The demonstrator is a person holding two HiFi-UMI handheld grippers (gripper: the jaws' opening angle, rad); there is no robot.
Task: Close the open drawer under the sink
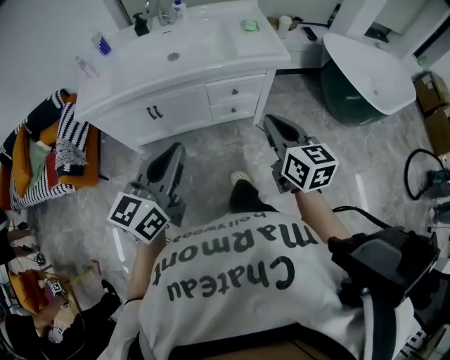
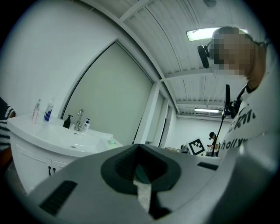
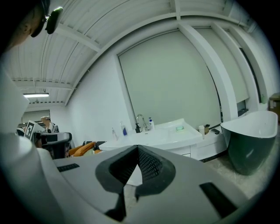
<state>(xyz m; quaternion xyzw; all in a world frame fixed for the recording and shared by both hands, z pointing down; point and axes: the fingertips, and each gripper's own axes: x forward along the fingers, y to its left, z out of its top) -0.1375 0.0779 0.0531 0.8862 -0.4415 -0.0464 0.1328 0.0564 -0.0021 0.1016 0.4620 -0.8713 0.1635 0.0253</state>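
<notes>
The white vanity (image 1: 176, 107) with its sink (image 1: 172, 53) stands ahead of me on the marble floor. Two small drawers sit at its right end, an upper one (image 1: 235, 90) and a lower one (image 1: 233, 110). From this angle I cannot tell whether either front stands out. My left gripper (image 1: 177, 146) is shut and empty, a short way in front of the cabinet doors (image 1: 151, 112). My right gripper (image 1: 269, 119) is also shut and empty, just right of and below the drawers, apart from them. The left gripper view shows its closed jaw tips (image 2: 138, 146) beside the vanity (image 2: 35, 153). The right gripper view shows its closed tips (image 3: 137, 148) before the vanity (image 3: 175, 139).
A dark freestanding bathtub (image 1: 369, 70) stands to the right. Striped clothes lie heaped on an orange seat (image 1: 49, 151) at the left. Bottles (image 1: 102, 43) and a faucet (image 1: 151, 10) are on the countertop. Cables (image 1: 422, 176) lie at far right. My shoe (image 1: 241, 179) is between the grippers.
</notes>
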